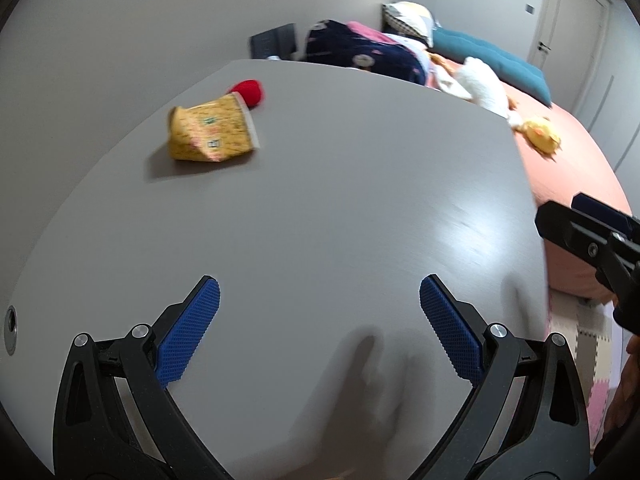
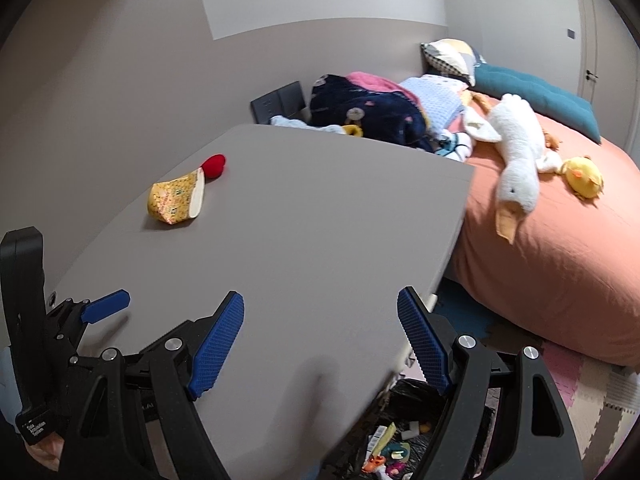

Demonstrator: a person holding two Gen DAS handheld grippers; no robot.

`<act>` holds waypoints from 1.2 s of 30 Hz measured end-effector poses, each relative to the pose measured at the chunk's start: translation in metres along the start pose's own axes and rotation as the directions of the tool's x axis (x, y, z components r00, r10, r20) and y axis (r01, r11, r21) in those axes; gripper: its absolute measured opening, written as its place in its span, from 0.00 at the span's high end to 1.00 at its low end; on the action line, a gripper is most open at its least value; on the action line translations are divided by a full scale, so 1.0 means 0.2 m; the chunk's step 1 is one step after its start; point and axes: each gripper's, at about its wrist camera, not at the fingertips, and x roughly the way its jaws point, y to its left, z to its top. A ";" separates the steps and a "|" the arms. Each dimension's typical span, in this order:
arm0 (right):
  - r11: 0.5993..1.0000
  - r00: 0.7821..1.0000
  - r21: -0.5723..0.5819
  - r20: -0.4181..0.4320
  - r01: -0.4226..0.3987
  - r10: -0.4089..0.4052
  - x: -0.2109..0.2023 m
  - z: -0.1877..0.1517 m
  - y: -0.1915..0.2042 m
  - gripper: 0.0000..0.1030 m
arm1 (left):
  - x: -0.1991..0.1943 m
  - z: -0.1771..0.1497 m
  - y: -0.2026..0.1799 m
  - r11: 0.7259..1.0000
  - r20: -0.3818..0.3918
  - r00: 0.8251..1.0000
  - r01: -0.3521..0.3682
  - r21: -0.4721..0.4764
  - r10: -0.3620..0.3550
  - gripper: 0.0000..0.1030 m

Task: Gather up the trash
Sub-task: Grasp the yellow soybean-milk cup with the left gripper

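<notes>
Grey table bears a yellow wrapper touching a red ball; both claws gape empty.

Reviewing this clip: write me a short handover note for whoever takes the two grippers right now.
Left gripper: open, empty, above the near part of the grey table.
Right gripper: open, empty, over the table's near right edge.
Left on the table: crumpled yellow wrapper with a red item right behind it, at the far left side.
Done: a black bin bag on the floor below the table's right edge already holds scraps.
To do: pick up the wrapper and bag it; whether the red item is trash is unclear.
</notes>
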 end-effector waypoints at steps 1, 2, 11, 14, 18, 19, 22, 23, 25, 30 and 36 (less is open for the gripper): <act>1.000 1.000 -0.002 -0.004 -0.008 0.008 0.03 0.02 0.02 0.23 | 0.01 0.01 0.03 1.000 -0.002 1.000 -0.001 -0.010 0.001 0.06; 1.000 1.000 -0.003 -0.006 -0.013 0.013 0.04 0.03 0.03 0.23 | 0.01 0.02 0.05 1.000 -0.003 1.000 -0.002 -0.021 0.002 0.06; 0.999 0.999 -0.003 -0.009 -0.033 0.033 0.18 0.15 0.12 0.23 | 0.10 0.15 0.20 0.997 0.030 0.998 -0.050 -0.062 0.052 0.06; 0.999 0.999 -0.010 -0.006 -0.033 0.032 0.22 0.20 0.14 0.23 | 0.14 0.20 0.23 0.996 0.028 0.998 -0.055 -0.067 0.057 0.06; 0.999 0.999 -0.021 -0.006 -0.042 0.042 0.28 0.27 0.17 0.22 | 0.19 0.26 0.27 0.996 0.036 0.997 -0.061 -0.063 0.063 0.06; 0.999 0.999 -0.023 -0.008 -0.046 0.046 0.30 0.29 0.18 0.22 | 0.20 0.29 0.28 0.996 0.036 0.998 -0.058 -0.066 0.060 0.06; 0.998 0.999 -0.028 -0.010 -0.051 0.051 0.36 0.35 0.21 0.22 | 0.25 0.34 0.31 0.995 0.029 0.998 -0.058 -0.077 0.061 0.06; 0.998 0.999 -0.029 -0.011 -0.051 0.051 0.39 0.37 0.22 0.22 | 0.27 0.36 0.32 0.995 0.027 0.998 -0.059 -0.079 0.061 0.06; 0.998 0.998 -0.023 -0.013 -0.055 0.054 0.44 0.41 0.23 0.22 | 0.31 0.40 0.34 0.995 0.024 0.997 -0.066 -0.079 0.068 0.06; 0.998 0.998 0.001 -0.019 -0.060 0.060 0.54 0.48 0.24 0.22 | 0.39 0.47 0.37 0.994 0.022 0.997 -0.075 -0.078 0.077 0.06; 0.998 0.997 0.004 -0.034 -0.063 0.063 0.65 0.55 0.27 0.22 | 0.48 0.53 0.41 0.994 0.001 0.997 -0.079 -0.069 0.079 0.06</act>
